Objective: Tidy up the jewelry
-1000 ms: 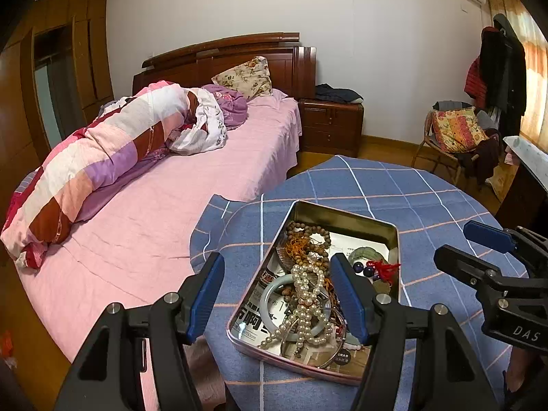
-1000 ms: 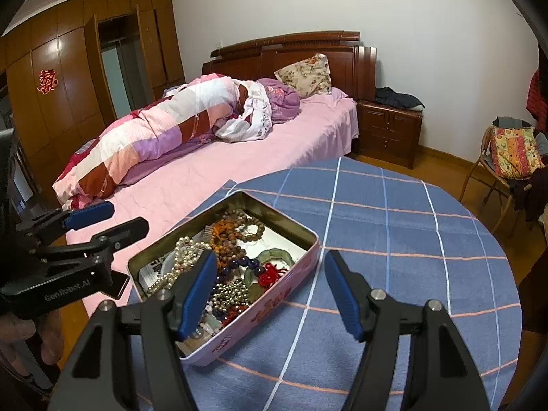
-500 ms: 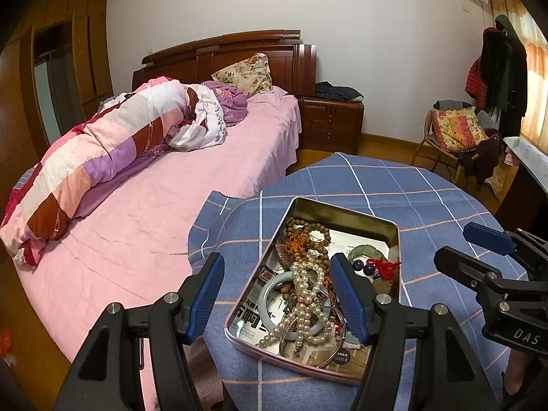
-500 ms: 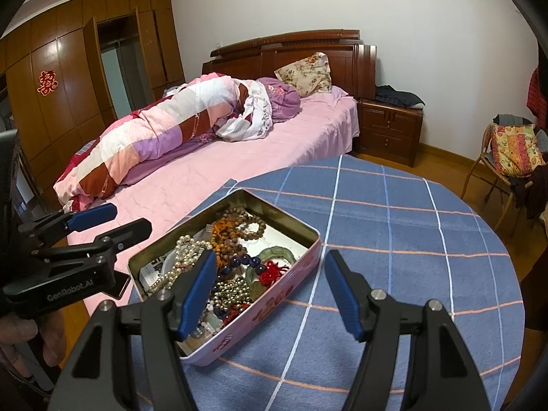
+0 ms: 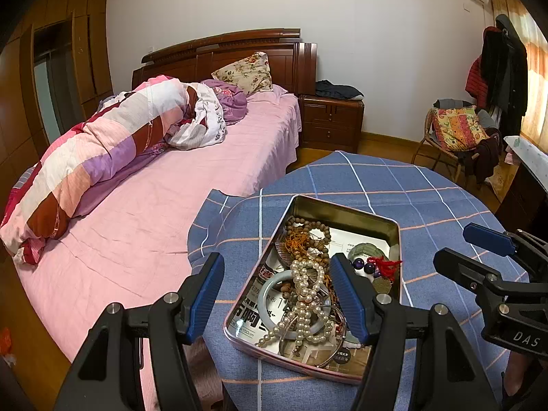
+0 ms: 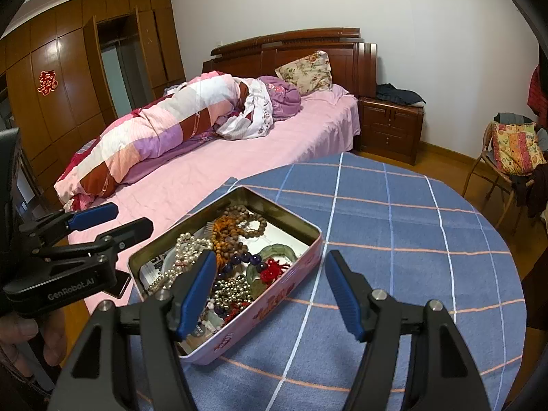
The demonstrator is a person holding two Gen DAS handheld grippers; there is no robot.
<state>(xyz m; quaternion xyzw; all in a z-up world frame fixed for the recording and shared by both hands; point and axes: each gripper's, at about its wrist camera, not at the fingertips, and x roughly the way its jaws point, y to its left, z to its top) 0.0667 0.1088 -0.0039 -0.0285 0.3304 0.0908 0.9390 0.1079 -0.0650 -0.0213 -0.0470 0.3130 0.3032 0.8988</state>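
Note:
An open pink metal tin [image 5: 344, 209] [image 6: 291, 291] sits on a round table with a blue checked cloth [image 5: 428, 185] [image 6: 411, 239]. It holds tangled jewelry: a white pearl necklace [image 5: 304, 294] [image 6: 185, 250], brown wooden beads [image 5: 308, 229] [image 6: 246, 222], a pale jade bangle [image 5: 270, 291], purple beads [image 6: 245, 258], and a red tassel [image 5: 385, 263] [image 6: 274, 270]. My left gripper [image 5: 275, 296] is open and empty, hovering over the tin's near-left part. My right gripper [image 6: 270, 293] is open and empty above the tin's right edge; it shows in the left wrist view [image 5: 479, 250] too.
A bed with a pink sheet [image 5: 154, 212] [image 6: 205, 178] and rolled quilt [image 5: 102, 157] stands right beside the table on the left. A wooden nightstand [image 5: 330, 123] and a chair with clothes [image 5: 455, 137] stand further back. The cloth's right side is bare.
Both grippers stay open and almost still. The left view has shifted slightly, so the tin sits a little further left in it.

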